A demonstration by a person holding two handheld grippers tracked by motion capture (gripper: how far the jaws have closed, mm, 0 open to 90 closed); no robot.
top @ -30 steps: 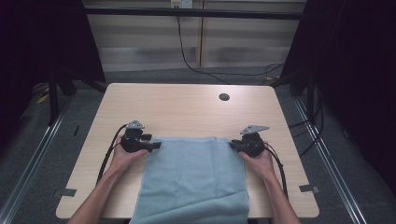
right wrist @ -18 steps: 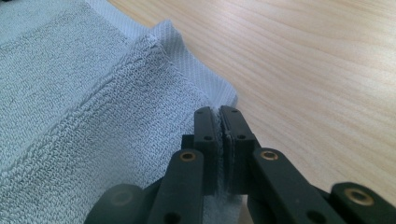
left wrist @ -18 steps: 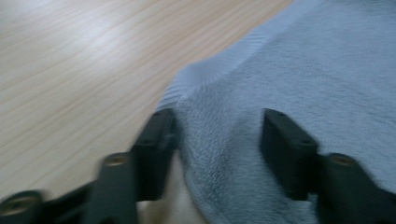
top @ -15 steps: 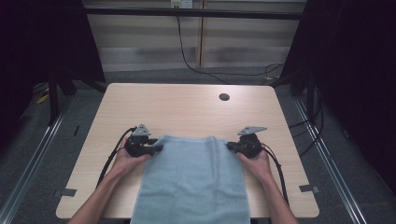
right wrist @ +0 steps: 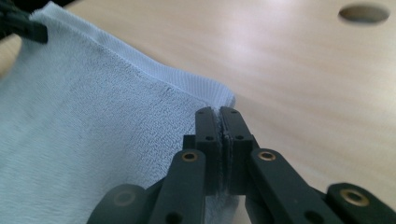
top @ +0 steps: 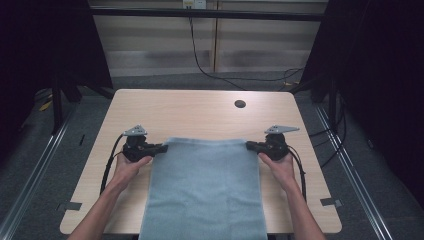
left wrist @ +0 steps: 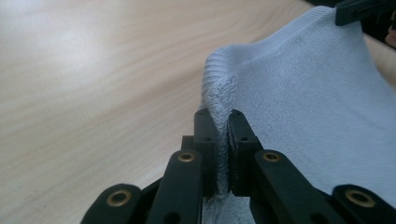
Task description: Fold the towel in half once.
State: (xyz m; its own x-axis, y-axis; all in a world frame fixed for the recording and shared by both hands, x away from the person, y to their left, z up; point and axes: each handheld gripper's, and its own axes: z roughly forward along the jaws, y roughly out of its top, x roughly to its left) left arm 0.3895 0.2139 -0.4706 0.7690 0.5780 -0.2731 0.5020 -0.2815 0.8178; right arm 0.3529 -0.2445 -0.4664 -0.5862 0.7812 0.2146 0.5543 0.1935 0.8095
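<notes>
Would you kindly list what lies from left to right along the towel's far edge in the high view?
Left hand → left gripper, its fingers shut on the towel's far left corner → light blue towel → right gripper, shut on the far right corner → right hand.

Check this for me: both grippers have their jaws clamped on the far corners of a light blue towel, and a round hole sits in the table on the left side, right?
Not quite. The round hole is toward the table's right side, as the high view shows. The left gripper and right gripper are indeed clamped on the far corners of the light blue towel.
</notes>
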